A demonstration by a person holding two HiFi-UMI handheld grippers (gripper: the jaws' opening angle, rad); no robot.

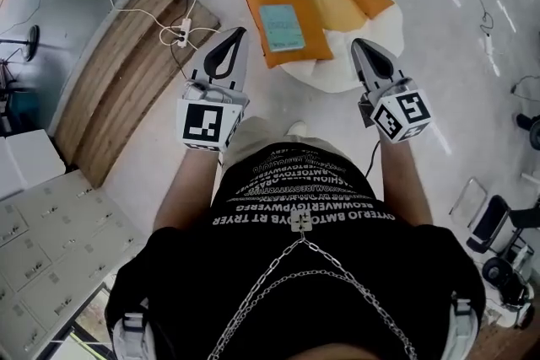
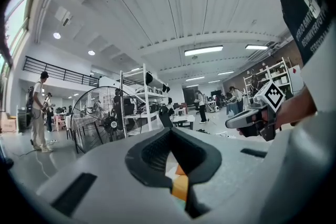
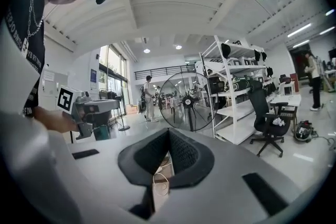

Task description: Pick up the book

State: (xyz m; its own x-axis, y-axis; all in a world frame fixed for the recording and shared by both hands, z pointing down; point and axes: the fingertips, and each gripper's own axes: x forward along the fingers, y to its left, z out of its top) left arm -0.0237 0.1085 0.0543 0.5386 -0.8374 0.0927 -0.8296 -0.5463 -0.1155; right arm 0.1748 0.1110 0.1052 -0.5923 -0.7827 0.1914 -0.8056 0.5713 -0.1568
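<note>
Our left gripper [image 1: 237, 33] and right gripper [image 1: 358, 44] both had their jaws pressed together on nothing. Farther off, between them, the teal book [image 1: 281, 28] lay flat on an orange cushion [image 1: 257, 0]. We judged it light, thin and stiff, best pinched at its near edge, where the soft cushion should yield.

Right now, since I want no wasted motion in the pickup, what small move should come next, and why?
Probably ease the left claw forward and down toward the teal book, opening it on the way. The book lies flat on the orange cushion ahead of both claws; the left claw is nearer, the right claw farther, and both are shut and empty.
</note>
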